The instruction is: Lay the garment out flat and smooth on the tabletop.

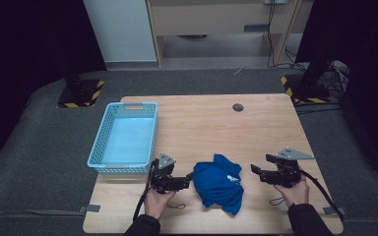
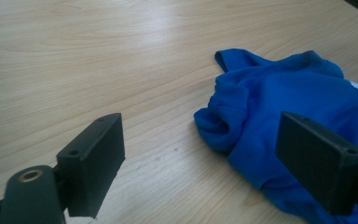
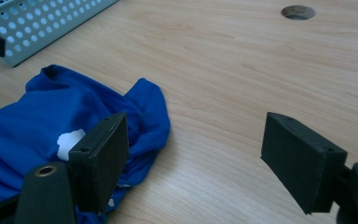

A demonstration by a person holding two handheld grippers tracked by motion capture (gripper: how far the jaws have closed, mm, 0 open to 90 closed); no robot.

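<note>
shirt point(image 1: 218, 183) crumpled between both grippers — left gripper point(image 1: 190, 178) at its 9 o'clock touching, nearer; right gripper point(image 1: 254, 168) at 3 o'clock, apart; both spread, pinching nothing.

A: Which areas permit passage?
B: The bare far half of the light wooden table point(image 1: 256, 128).
A: Obstructions?
B: The light-blue perforated plastic basket point(image 1: 98, 147) at left; the crumpled blue cloth garment point(image 1: 219, 184) at front centre.

Light wooden table point(image 1: 266, 128), crumpled blue cloth point(image 1: 219, 184), pale blue basket point(image 1: 98, 142) on it
</note>
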